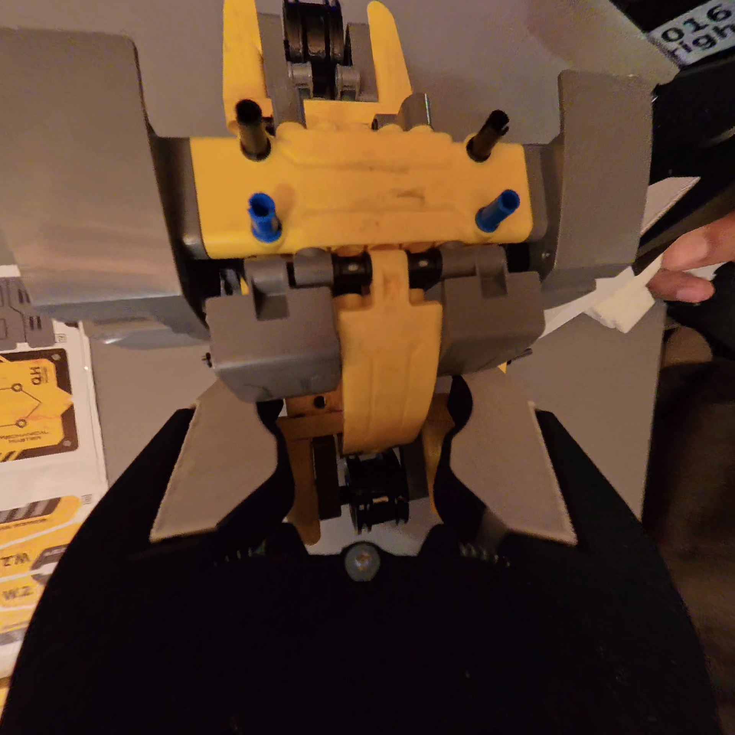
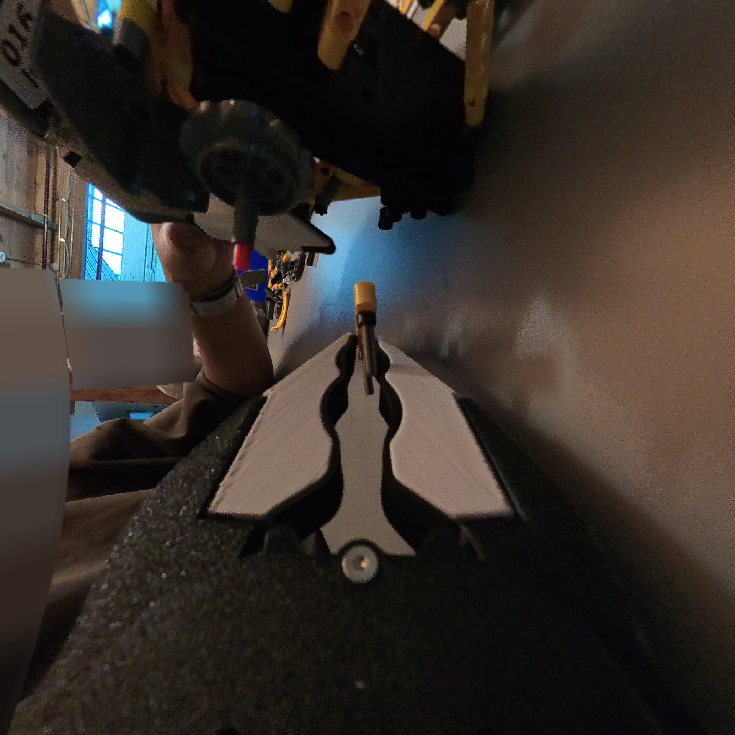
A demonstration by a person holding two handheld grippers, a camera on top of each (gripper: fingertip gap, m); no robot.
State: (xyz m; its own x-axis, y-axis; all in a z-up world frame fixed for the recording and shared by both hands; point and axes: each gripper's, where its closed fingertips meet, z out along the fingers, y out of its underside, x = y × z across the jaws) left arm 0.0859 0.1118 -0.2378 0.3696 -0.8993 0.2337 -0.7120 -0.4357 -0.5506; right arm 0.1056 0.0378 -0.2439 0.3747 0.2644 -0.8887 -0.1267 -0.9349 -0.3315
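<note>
While the left gripper [image 1: 360, 449] clamps one yellow-grey brick model [image 1: 358, 199] bearing two blue pins [image 1: 262, 216] and two black pins [image 1: 250, 127], the right gripper [image 2: 364, 358] pinches one yellow-tipped axle [image 2: 365, 318]; a printed sticker sheet [image 1: 35, 401] lies at nine o'clock.

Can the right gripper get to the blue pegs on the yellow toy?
Probably not yet: the right hand-held gripper is already shut on a small yellow-tipped pin, though the blue pegs stand uncovered on the yellow toy.
</note>
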